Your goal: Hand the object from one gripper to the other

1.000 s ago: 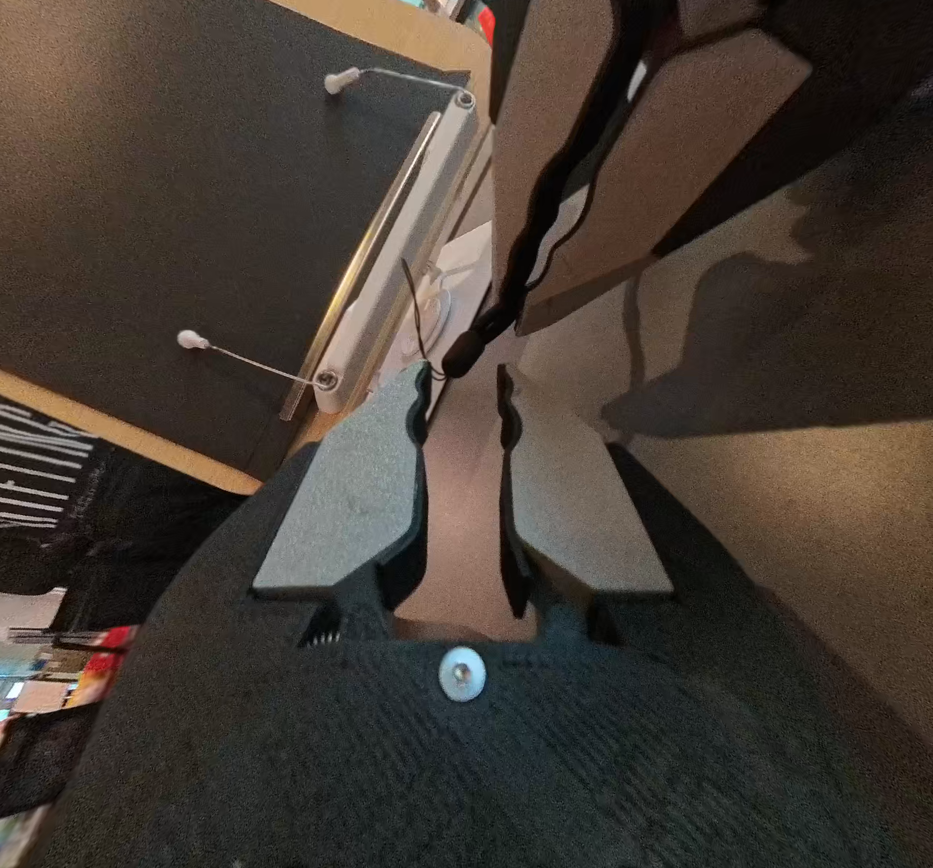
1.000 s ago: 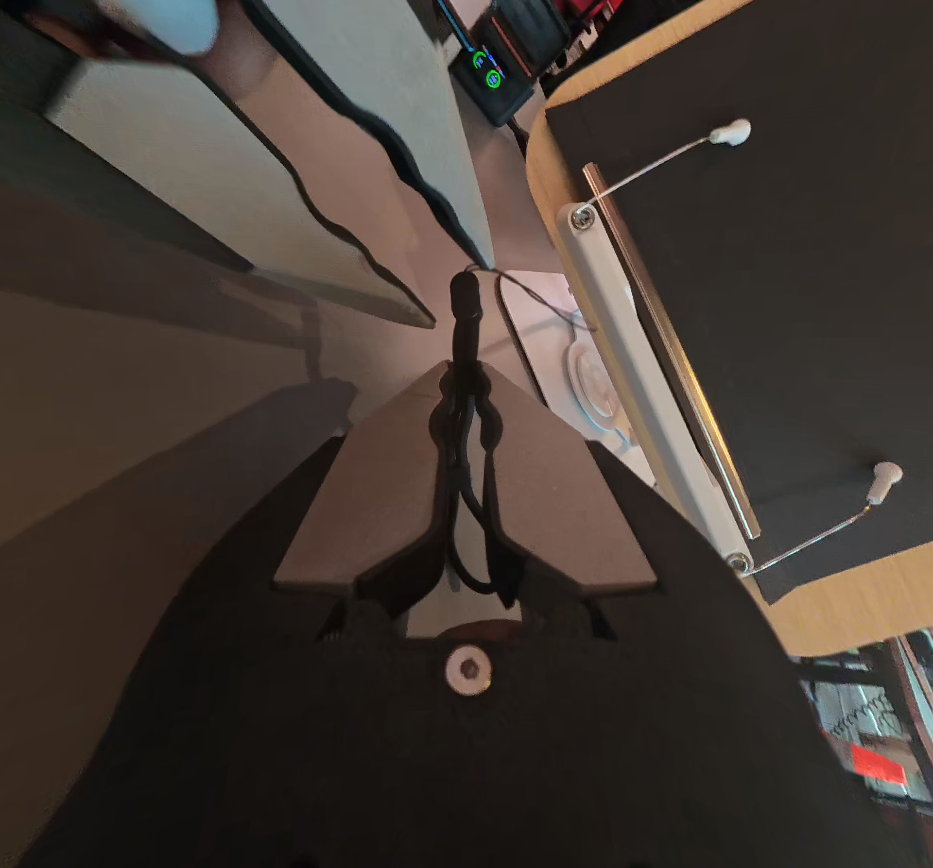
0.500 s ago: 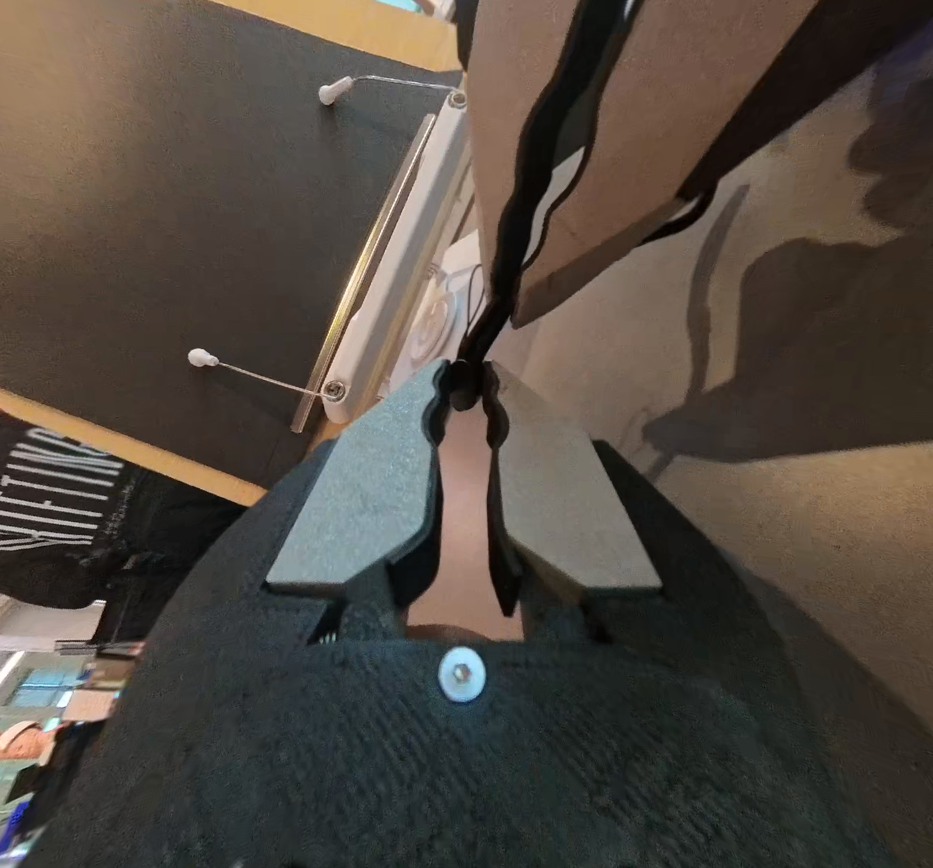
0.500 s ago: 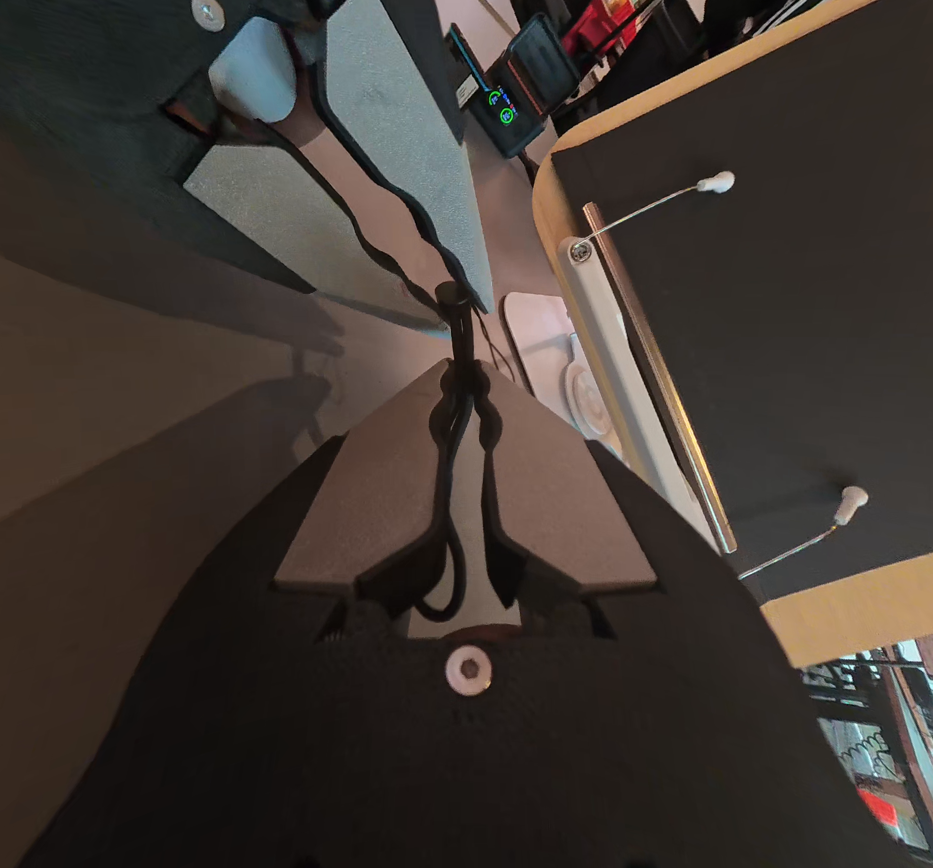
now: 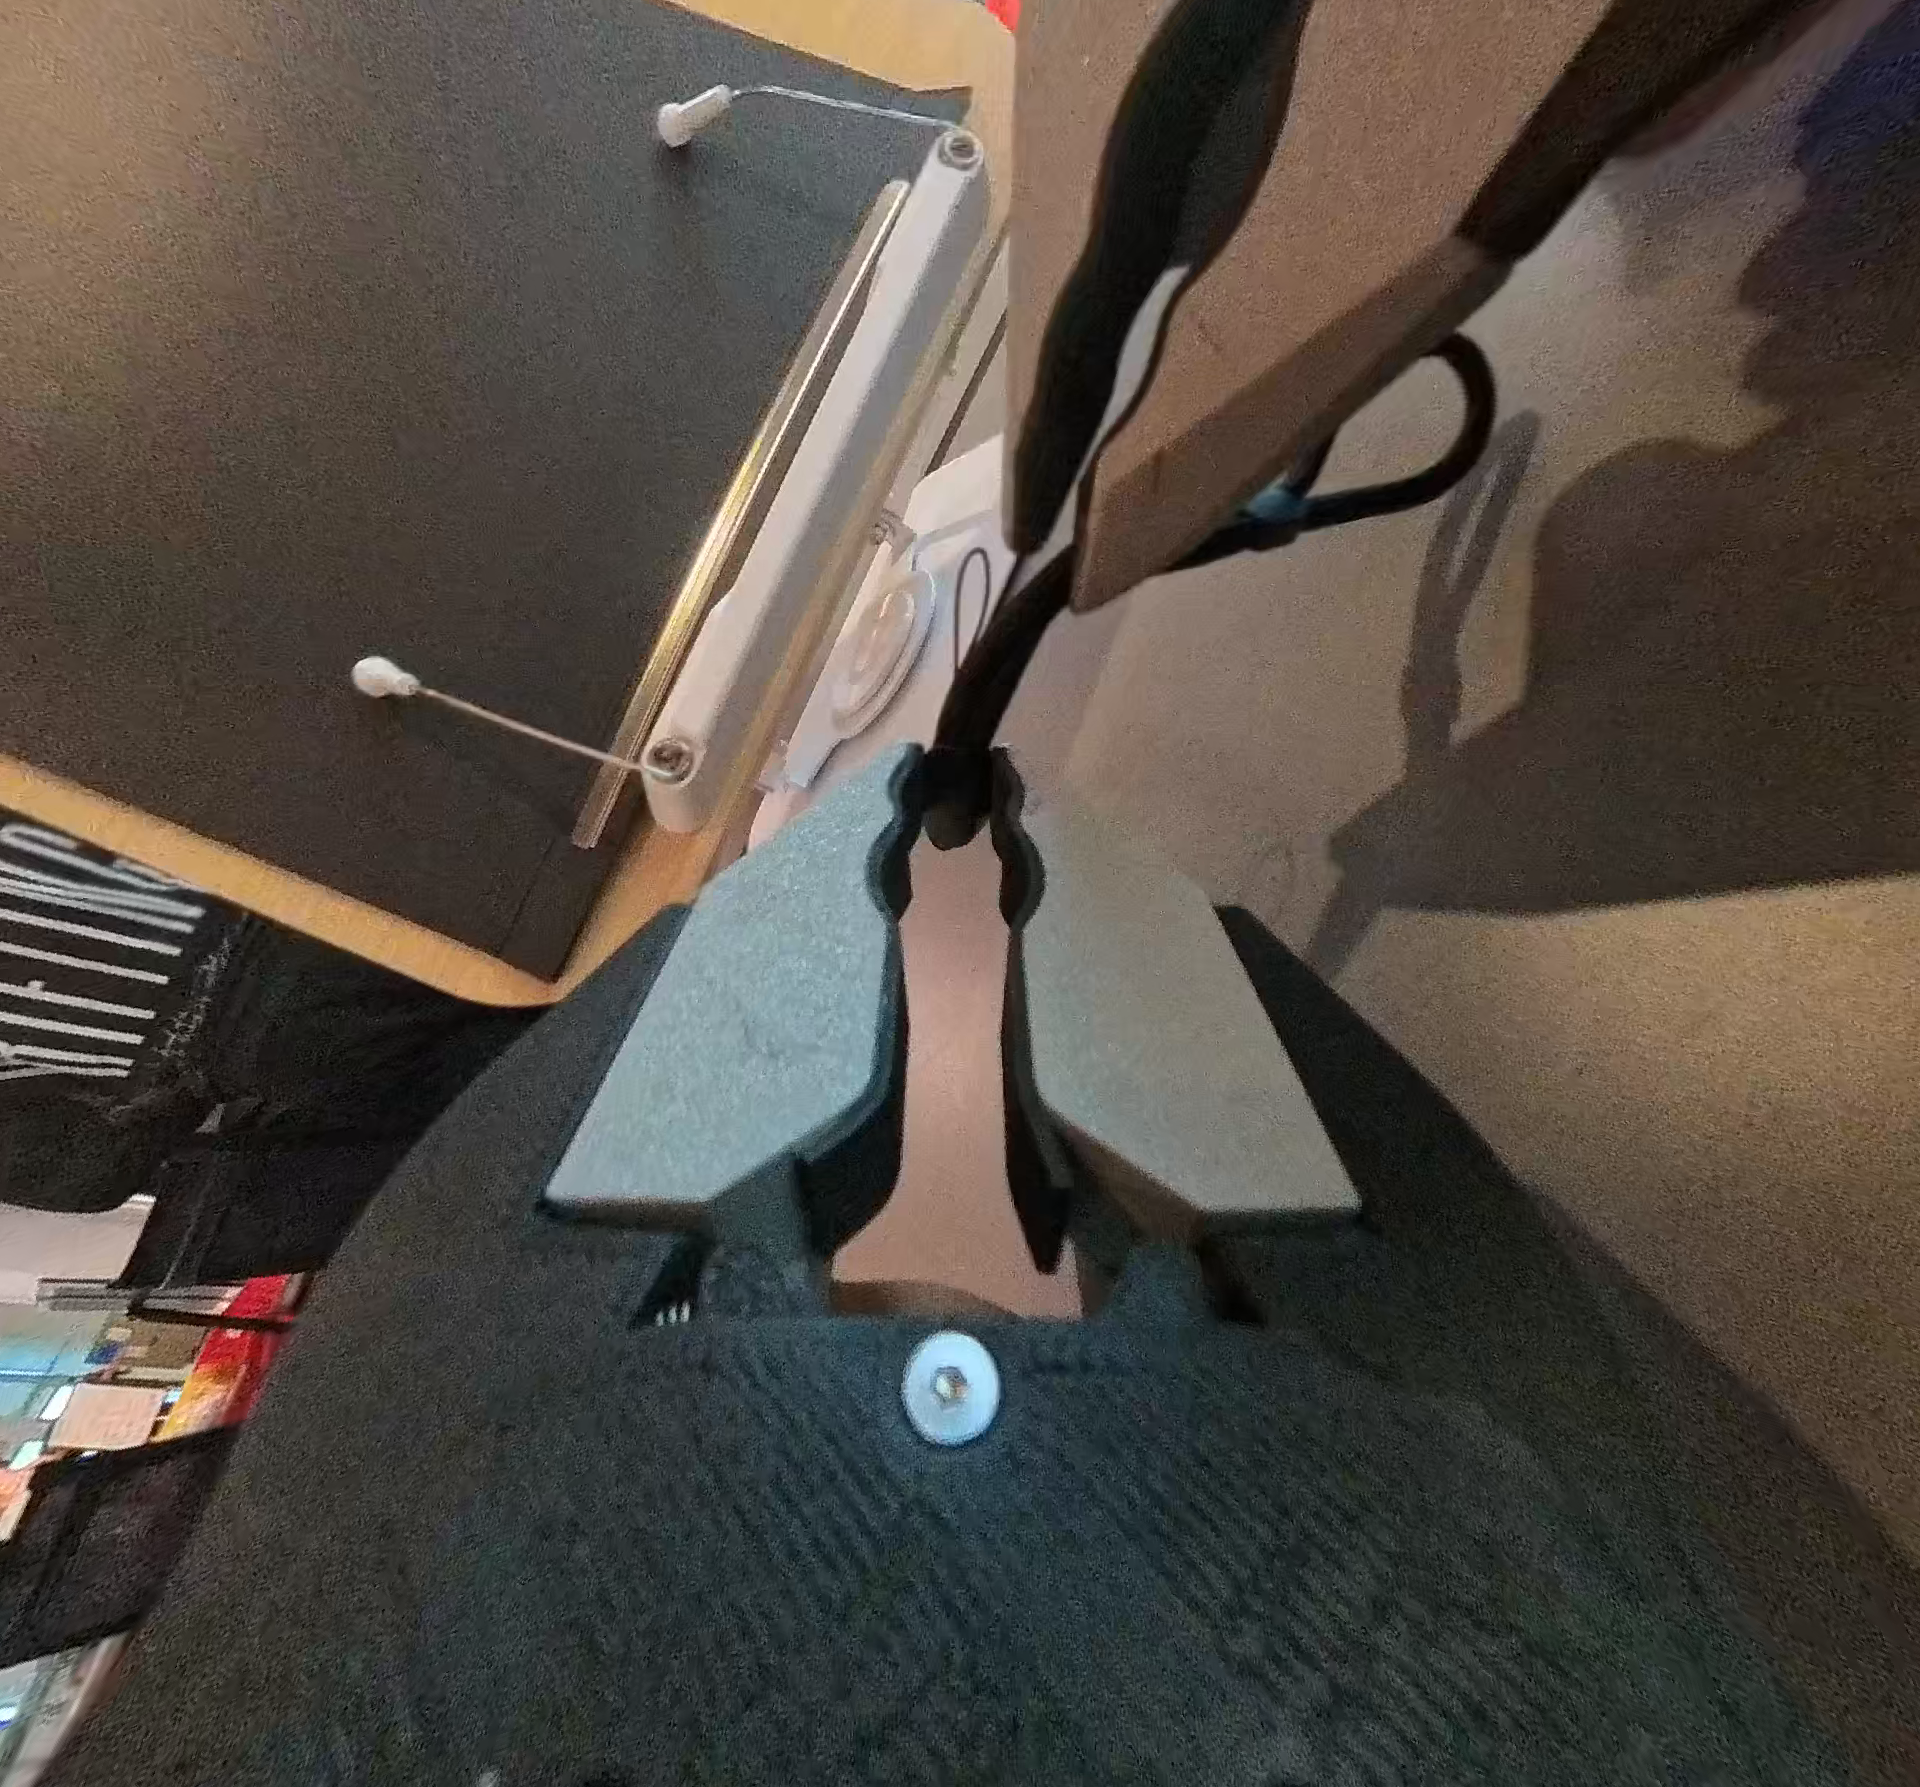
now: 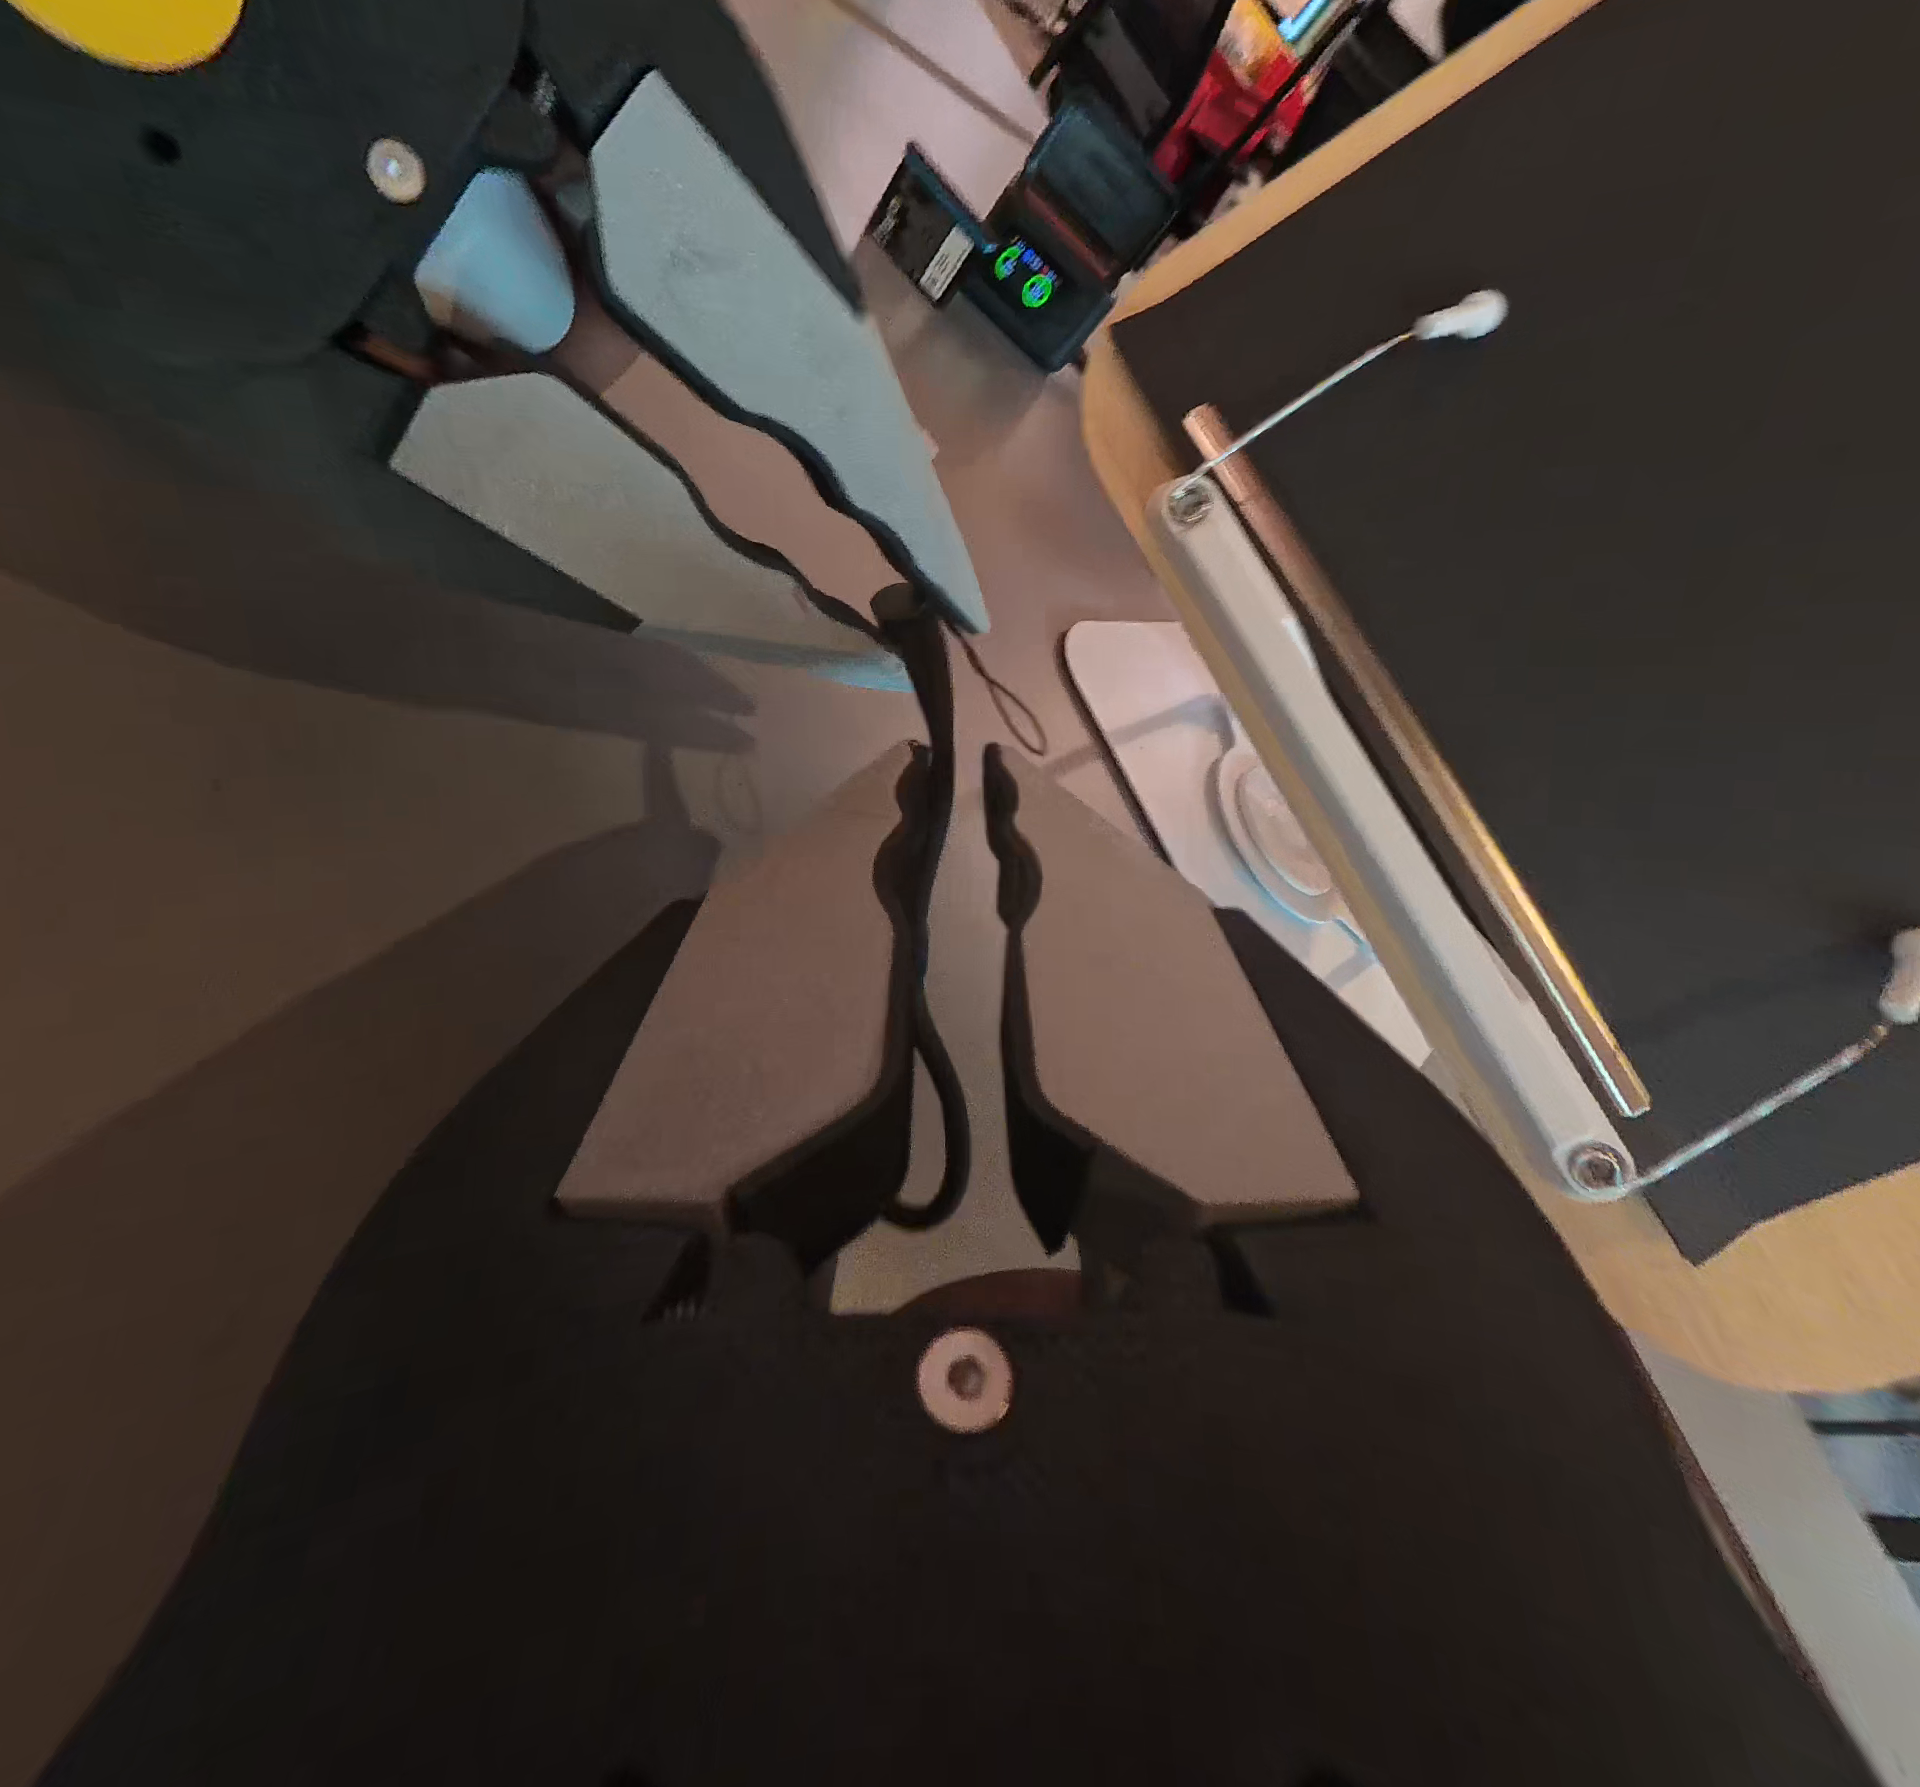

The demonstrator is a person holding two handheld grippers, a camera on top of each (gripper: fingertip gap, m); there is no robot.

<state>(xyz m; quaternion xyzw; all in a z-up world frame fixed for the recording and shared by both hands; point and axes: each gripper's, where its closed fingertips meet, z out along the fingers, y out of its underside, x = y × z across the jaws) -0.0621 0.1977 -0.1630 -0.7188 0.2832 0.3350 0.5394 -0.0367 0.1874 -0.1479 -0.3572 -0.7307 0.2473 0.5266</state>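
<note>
Above the floor, the left gripper [image 5: 954,795] pinches the black cord [image 5: 992,657]; the right gripper [image 6: 951,763], jaws spread, has released it, handover nearly complete.

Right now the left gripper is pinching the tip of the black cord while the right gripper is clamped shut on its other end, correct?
Not quite. The left gripper does pinch the tip of the black cord, but the right gripper has its jaws parted: the right wrist view shows the cord lying against one finger with a clear gap to the other.
</note>
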